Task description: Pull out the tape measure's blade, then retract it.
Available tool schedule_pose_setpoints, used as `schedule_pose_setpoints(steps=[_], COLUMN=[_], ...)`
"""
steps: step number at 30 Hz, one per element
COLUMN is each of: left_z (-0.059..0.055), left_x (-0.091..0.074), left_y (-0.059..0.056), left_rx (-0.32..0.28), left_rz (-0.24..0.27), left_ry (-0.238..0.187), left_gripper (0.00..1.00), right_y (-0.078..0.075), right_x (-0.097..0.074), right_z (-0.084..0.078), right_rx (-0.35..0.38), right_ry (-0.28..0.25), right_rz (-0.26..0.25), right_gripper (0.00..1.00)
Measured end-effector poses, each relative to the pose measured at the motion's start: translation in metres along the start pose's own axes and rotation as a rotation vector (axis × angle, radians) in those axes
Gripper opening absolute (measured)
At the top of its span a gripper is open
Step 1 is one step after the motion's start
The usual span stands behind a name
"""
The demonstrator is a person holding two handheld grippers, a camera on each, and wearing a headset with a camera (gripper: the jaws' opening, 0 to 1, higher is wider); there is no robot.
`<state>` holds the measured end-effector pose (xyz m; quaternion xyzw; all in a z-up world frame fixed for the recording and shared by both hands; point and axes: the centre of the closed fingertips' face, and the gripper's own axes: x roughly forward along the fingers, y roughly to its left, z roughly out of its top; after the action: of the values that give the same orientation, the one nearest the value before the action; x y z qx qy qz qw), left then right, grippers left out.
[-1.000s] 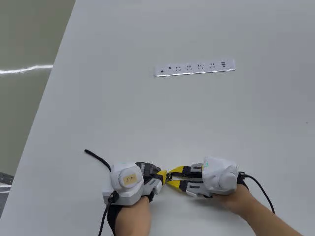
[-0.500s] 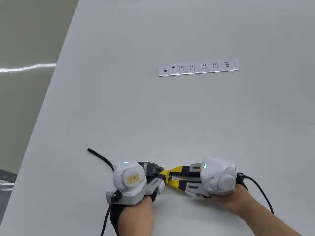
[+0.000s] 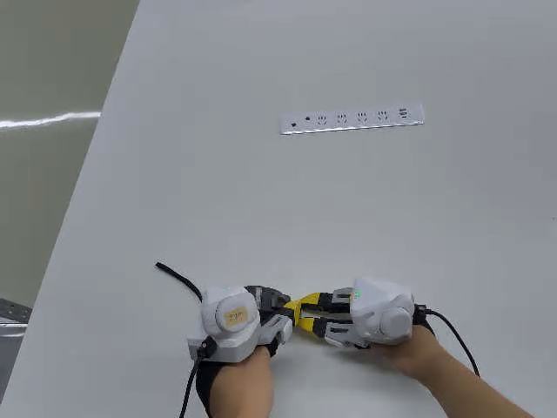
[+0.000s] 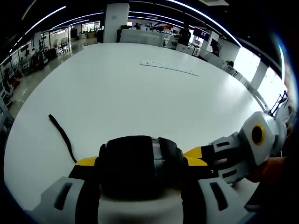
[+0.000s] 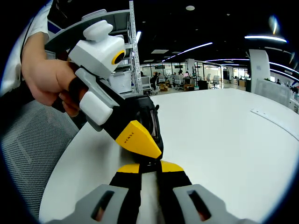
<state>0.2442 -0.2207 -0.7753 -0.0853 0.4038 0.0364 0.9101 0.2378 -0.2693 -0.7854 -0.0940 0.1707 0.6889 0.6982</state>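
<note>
A black tape measure (image 3: 261,298) sits low over the white table (image 3: 261,200), gripped across its body by my left gripper (image 3: 271,312). In the left gripper view the case (image 4: 140,161) fills the space between the yellow-tipped jaws of the left gripper (image 4: 140,156). My right gripper (image 5: 150,165) faces it, jaws pinched together at the mouth of the tape measure (image 5: 148,119), where the blade's end sits; almost no blade shows. The case's black wrist strap (image 3: 178,279) trails on the table to the left.
A white power strip (image 3: 352,118) lies far back on the table. The table's left edge (image 3: 83,200) drops to a grey floor. A cable (image 3: 448,326) runs from the right gripper.
The right gripper has edged slightly closer to the left one and the tape measure. The camera has shifted a little.
</note>
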Motion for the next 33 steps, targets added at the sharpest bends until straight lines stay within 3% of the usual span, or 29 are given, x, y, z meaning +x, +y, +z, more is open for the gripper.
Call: schedule_pose_setpoints(steps=[11,17,24,33], left_z=[0.0006,0.0001,-0.0006,-0.0038], left_x=[-0.0008,0.0002,0.001,0.0], left_y=[0.0002,-0.0009,-0.0021,-0.0021], left_rx=[-0.012,0.001,0.025,0.027], left_rz=[-0.009,-0.044,-0.071,-0.101], left_ry=[-0.01,-0.017,-0.024,-0.025], left_gripper=[0.7,0.7,0.7,0.7], right_y=[-0.001,-0.0008,0.0014,0.0008], right_x=[-0.0006,-0.0015,-0.0029,-0.0022], right_z=[0.0005,0.0002,0.0007,0.0025], right_rx=[0.03,0.038,0.046,0.035], right_ry=[0.002,0.013,0.012,0.015], right_rz=[-0.006,-0.016,-0.017,-0.045], right_gripper=[0.14,0.15,0.26,0.29])
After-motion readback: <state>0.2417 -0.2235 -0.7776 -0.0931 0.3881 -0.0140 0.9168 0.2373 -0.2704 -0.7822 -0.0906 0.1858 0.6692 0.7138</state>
